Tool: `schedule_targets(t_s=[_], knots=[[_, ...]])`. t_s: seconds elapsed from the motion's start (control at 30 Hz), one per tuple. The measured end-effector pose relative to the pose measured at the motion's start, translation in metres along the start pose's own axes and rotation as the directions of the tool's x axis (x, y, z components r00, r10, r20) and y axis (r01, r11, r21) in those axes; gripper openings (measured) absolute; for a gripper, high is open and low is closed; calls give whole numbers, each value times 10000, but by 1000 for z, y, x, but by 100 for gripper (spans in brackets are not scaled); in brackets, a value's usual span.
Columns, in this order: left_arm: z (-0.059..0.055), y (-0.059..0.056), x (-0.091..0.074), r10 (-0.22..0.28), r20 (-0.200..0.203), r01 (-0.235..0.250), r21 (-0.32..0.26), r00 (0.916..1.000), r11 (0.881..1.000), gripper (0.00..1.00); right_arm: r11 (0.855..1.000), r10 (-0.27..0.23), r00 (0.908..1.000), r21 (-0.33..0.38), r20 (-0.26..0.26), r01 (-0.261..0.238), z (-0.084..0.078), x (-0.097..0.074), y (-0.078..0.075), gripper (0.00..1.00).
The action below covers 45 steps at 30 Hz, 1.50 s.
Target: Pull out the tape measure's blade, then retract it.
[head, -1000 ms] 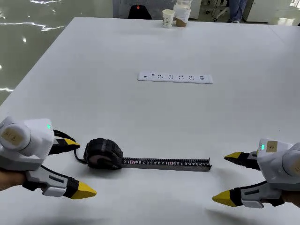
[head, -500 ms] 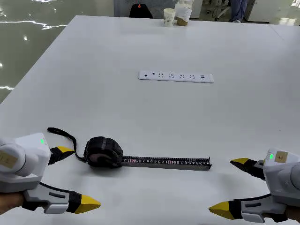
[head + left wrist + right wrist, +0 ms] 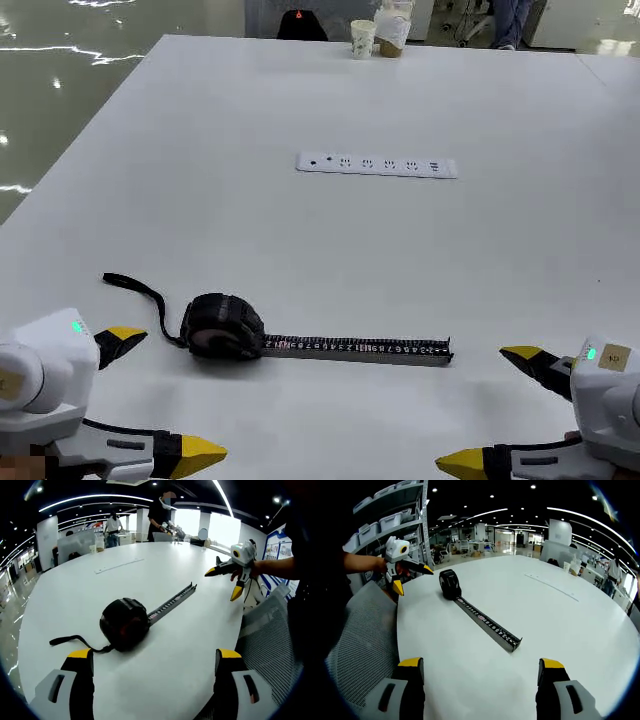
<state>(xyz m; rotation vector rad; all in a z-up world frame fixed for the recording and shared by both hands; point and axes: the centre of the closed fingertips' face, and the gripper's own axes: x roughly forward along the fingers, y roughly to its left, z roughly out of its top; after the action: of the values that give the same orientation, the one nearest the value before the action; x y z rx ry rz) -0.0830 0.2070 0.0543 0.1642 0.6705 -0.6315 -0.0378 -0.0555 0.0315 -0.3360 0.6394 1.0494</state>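
A black tape measure [image 3: 222,327] lies on the white table [image 3: 330,100], its blade [image 3: 358,348] pulled out to the right and its wrist strap [image 3: 135,288] trailing left. My left gripper [image 3: 165,395] stands open at the near left, a short way from the case. My right gripper [image 3: 495,410] is open at the near right, past the blade's hooked tip [image 3: 447,350]. In the left gripper view the case [image 3: 125,623] and blade [image 3: 172,600] lie ahead of the open left gripper [image 3: 155,667]. The right gripper view has the blade tip [image 3: 514,643] ahead of the open right gripper [image 3: 480,677].
A white power strip [image 3: 377,165] lies flat on the table beyond the tape. Paper cups [image 3: 364,38] stand at the far edge. The near table edge is just below both grippers. People stand past the far end of the table [image 3: 162,510].
Both grippers have drawn back toward me, away from the tape measure. The strap lies uncovered now. The tape measure and its blade have stayed put.
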Motion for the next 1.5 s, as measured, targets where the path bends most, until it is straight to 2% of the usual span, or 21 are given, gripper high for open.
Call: schedule_targets(t_s=[0.2, 0.53, 0.7, 0.8, 0.9, 1.1, 1.2, 1.27, 1.33, 1.37, 1.5], knots=[[4, -7, -4, 257, 278, -245, -403, 9993, 9989, 99, 9996, -206, 9990, 183, 397, 198, 8, -4, 4, 96], [9, -12, -10, 886, 584, -838, -806, 9944, 9932, 99, 9969, -451, 9980, 661, 452, 421, 10, -6, 13, 99], [9, -14, -11, 1080, 484, -1031, -944, 9930, 9902, 99, 9933, -624, 9967, 1009, 515, 570, 15, -8, 19, 99], [9, -12, -13, 1363, 526, -1294, -1184, 9893, 9845, 99, 9858, -951, 9934, 1446, 646, 850, 21, -9, 22, 99], [11, -15, -13, 1544, 578, -1449, -1431, 9863, 9790, 99, 9765, -1228, 9908, 1853, 569, 1103, 23, -10, 25, 99], [13, -19, -11, 1738, 441, -1649, -1585, 9838, 9735, 99, 9696, -1422, 9875, 2104, 677, 1252, 31, -9, 34, 99], [18, -16, -13, 2088, 569, -1942, -1949, 9763, 9614, 99, 9650, -1665, 9839, 2159, 651, 1490, 36, -10, 36, 99], [19, -17, -15, 2176, 473, -2024, -2192, 9749, 9545, 99, 9566, -1919, 9799, 2334, 545, 1743, 36, -11, 34, 99], [22, -18, -17, 2303, 504, -2137, -2242, 9718, 9508, 99, 9530, -2017, 9764, 2456, 775, 1774, 43, -14, 36, 99], [24, -17, -18, 2482, 567, -2300, -2242, 9670, 9470, 99, 9512, -2041, 9759, 2510, 767, 1793, 43, -14, 37, 99], [27, -22, -19, 2670, 538, -2509, -2061, 9622, 9458, 99, 9431, -2156, 9743, 2723, 646, 1906, 46, -15, 39, 99]])
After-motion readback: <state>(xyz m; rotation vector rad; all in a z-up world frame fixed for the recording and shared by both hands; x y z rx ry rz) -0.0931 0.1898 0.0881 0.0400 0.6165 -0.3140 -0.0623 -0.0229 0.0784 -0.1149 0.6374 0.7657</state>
